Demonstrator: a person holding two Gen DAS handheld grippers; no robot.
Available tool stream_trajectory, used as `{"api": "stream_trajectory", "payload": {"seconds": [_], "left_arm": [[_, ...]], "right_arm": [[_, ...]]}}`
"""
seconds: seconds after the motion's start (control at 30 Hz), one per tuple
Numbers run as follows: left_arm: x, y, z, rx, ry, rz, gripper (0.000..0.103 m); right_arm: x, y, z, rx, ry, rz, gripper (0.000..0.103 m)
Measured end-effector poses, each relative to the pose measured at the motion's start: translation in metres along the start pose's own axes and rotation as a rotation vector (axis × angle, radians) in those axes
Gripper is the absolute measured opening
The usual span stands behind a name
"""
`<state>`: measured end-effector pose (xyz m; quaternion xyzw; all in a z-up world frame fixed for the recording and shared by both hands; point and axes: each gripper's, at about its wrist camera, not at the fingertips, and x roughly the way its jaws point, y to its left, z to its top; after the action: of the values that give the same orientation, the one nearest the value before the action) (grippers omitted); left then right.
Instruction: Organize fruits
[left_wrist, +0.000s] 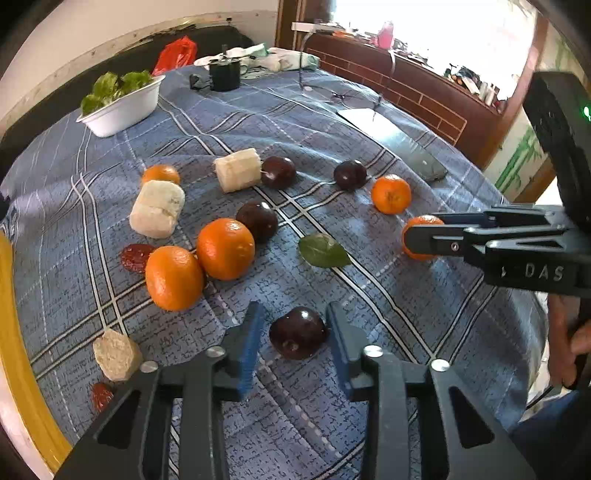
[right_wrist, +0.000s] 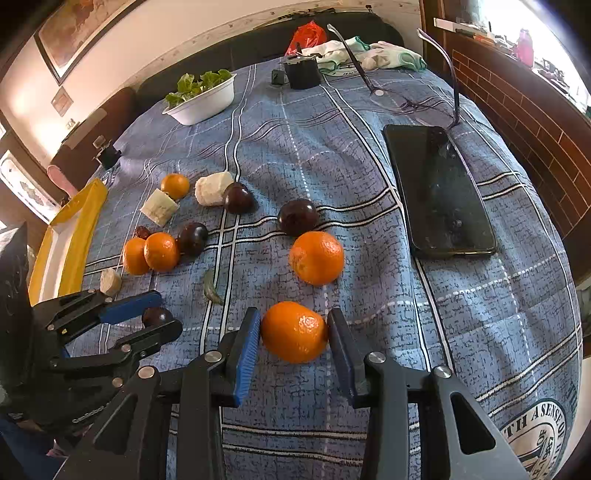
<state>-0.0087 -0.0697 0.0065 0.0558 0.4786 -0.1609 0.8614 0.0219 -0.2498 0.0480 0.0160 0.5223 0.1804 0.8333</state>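
Note:
Oranges, dark plums and banana pieces lie scattered on a blue plaid cloth (left_wrist: 295, 122). My left gripper (left_wrist: 295, 328) is open, its blue pads on either side of a dark plum (left_wrist: 298, 332) with a gap on each side. My right gripper (right_wrist: 293, 332) has its pads against both sides of an orange (right_wrist: 294, 331) resting on the cloth. In the left wrist view the right gripper (left_wrist: 413, 240) shows at the right, around that orange (left_wrist: 423, 221). In the right wrist view the left gripper (right_wrist: 159, 314) shows at the left, around the plum (right_wrist: 157, 315).
Two oranges (left_wrist: 199, 262) and a plum (left_wrist: 257, 220) sit together at the left, with banana pieces (left_wrist: 157, 214) behind and a leaf (left_wrist: 323, 252) in the middle. A phone (right_wrist: 437, 190), glasses (right_wrist: 406, 103), a white bowl of greens (right_wrist: 203, 98) and a yellow tray (right_wrist: 70, 236) also stand on the cloth.

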Motion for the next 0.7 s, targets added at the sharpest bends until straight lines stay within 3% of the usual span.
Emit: {"api": "stream_trajectory", "payload": {"seconds": [0.27,0.7], "left_arm": [[-0.006,0.001,-0.005,-0.037,-0.044,-0.068,0.026],[-0.049,0.029,-0.009,-0.123,-0.114,-0.069,0.027]], "right_arm": [[0.005,0.005,-0.004,-0.002,0.017,0.002,0.041],[-0.018,0.041,0.001,-0.052,-0.068,0.062,0.041]]}}
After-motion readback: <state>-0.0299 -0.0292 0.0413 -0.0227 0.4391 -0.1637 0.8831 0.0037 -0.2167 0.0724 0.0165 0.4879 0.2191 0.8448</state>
